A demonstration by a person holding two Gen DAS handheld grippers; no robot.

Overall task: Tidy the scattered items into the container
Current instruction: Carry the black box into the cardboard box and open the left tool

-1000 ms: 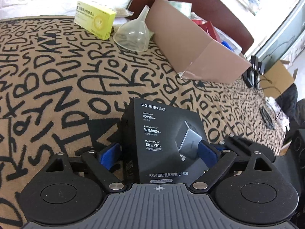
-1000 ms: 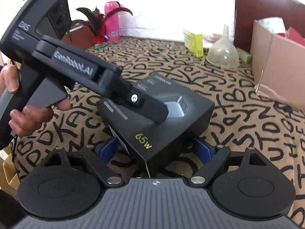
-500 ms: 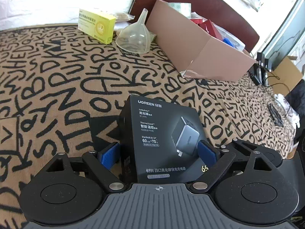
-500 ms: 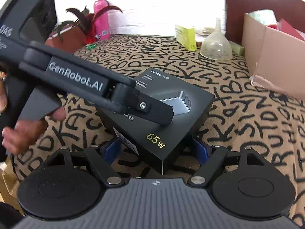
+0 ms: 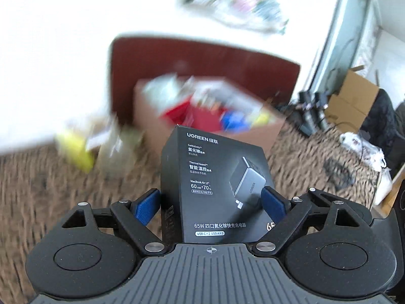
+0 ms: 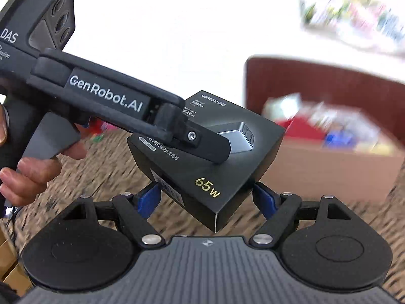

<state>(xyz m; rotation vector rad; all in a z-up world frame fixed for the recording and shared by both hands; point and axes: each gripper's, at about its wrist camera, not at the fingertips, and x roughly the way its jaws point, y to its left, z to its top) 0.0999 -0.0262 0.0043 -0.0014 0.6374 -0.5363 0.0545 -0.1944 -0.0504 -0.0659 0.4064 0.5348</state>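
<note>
Charger box (image 5: 215, 190) clamped by both left claw (image 5: 211, 202) and right claw (image 6: 203, 197), airborne near cardboard box (image 5: 162, 129); mismatched pull twists it loose, drops on bed.

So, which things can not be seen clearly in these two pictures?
- Carton contents: motion blur, both views.
- Yellow box, left view: blurred, print unreadable.
- Right gripper pads: whether they touch the charger box is unclear.
- Left gripper far finger, right view: hidden behind the box.
</note>
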